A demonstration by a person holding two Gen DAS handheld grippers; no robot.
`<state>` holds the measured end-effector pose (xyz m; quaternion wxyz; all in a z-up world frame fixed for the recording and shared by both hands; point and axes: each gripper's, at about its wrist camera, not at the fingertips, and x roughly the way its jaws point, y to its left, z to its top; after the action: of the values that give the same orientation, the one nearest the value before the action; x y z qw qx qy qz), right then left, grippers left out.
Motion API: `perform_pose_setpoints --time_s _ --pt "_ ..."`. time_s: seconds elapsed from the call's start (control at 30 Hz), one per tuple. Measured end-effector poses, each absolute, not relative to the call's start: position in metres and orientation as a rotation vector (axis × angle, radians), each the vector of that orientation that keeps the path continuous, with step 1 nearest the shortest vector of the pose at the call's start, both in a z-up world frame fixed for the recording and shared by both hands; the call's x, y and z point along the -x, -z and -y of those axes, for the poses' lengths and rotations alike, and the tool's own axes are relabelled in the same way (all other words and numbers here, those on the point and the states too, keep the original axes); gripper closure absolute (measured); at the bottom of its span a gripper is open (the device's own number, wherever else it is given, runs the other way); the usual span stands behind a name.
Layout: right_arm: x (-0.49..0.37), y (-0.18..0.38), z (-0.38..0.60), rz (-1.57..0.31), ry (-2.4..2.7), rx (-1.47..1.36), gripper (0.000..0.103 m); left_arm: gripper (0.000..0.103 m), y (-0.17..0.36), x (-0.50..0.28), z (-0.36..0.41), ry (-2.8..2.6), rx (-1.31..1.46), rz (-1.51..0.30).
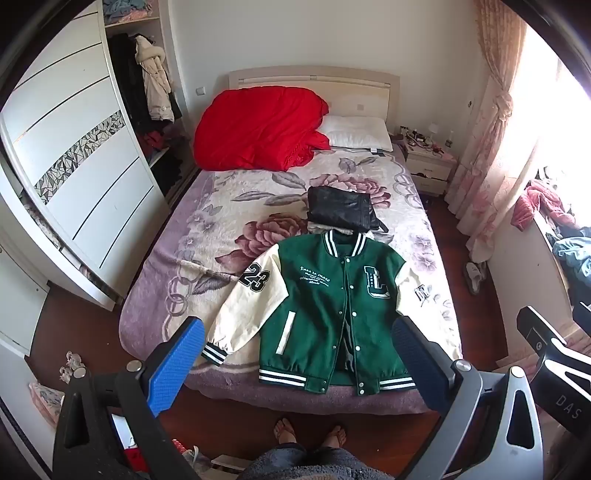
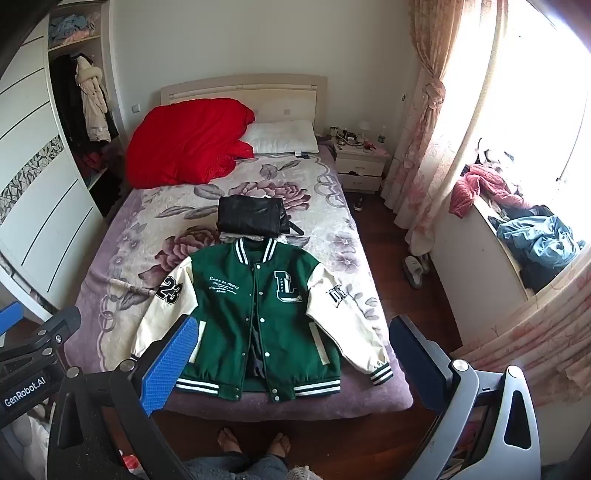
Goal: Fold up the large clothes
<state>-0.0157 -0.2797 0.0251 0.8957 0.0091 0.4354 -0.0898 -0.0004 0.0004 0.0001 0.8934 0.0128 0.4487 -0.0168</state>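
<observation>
The room had plain white walls [image 1: 280, 33] and a dark wood floor [image 2: 391, 229]. A big bed [image 1: 173, 258] with a flowery cover stood against the back wall. A red blanket [image 1: 258, 129] and a white pillow [image 1: 358, 133] lay near its pale headboard [image 1: 314, 75]. A white wardrobe [image 1: 77, 177] stood on one side. A small nightstand [image 2: 362, 166] sat beside the bed. Bright light came through the window [image 2: 546, 96] with pink curtains [image 2: 428, 110].

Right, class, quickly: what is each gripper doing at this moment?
Left gripper: open, holding nothing, above the varsity jacket.
Right gripper: open, holding nothing.
</observation>
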Motion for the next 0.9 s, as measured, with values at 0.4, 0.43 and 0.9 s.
perform_pose_setpoints --time_s 0.4,0.43,0.9 --pt "0.016 -0.026 0.280 -0.898 0.182 -0.023 0.000 0.000 -0.006 -0.008 0.005 0.031 -0.037 -0.926" --pt "0.017 -0.026 0.280 -0.899 0.180 -0.023 0.000 0.000 -0.007 -0.010 0.006 0.030 -0.036 -0.924" --pt "0.015 -0.029 0.278 -0.894 0.178 -0.025 0.000 0.000 -0.020 -0.010 0.006 0.044 -0.037 -0.910"
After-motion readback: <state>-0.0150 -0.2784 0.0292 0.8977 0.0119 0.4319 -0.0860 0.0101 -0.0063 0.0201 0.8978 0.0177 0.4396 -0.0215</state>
